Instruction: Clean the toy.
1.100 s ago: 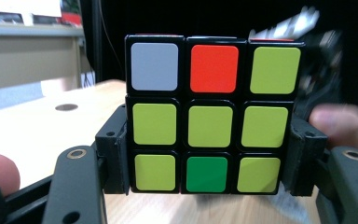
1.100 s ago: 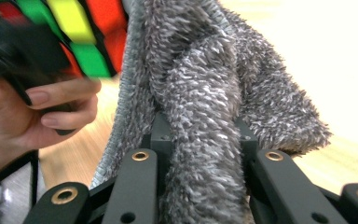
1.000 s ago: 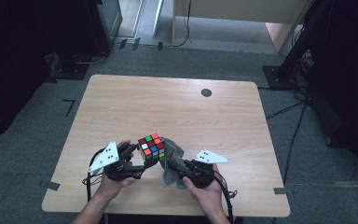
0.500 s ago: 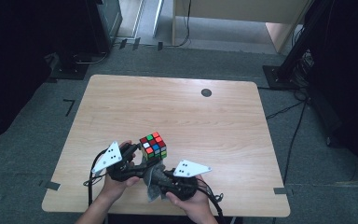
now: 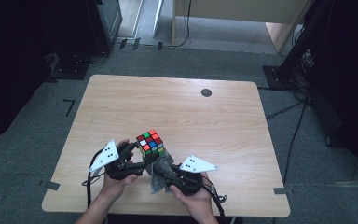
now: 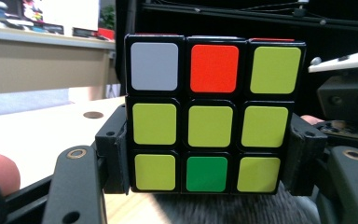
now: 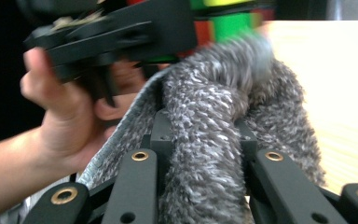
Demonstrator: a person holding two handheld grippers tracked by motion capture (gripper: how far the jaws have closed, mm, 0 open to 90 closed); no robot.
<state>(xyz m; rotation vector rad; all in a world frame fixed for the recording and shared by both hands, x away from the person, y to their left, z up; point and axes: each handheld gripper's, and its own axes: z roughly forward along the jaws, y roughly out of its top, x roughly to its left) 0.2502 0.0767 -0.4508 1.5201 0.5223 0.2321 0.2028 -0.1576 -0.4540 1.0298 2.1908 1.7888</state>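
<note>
Seen from above, you work at the near edge of the table [image 5: 177, 100], in the lower middle of the frame: your left gripper [image 5: 137, 156] holds the cube [image 5: 151, 143] just off the wood, and your right gripper [image 5: 161, 167] brings a grey cloth [image 5: 158, 179] against the cube's lower right side.

The left gripper view shows what the high view cannot: the jaws are clamped on the cube's two sides, at its middle and bottom rows. The face turned to the camera is mostly yellow, with a white square at upper left, an orange one at top centre and a green one at bottom centre. Grey pile fills the bottom edge of that frame, right under the cube.

In the right gripper view, its jaws are pinched together on a thick fold of cloth that rises up the middle of the frame. Its tip meets the cube's green underside at top centre, though blur there makes the exact contact hard to judge. Your left hand [image 7: 70, 116] sits at centre left, its gripper across the top.

From above, bare wood stretches across the whole upper half of the table, save a small dark disc [image 5: 206, 92] near the far edge. Your hands sit close to the near edge, with open room to either side.
</note>
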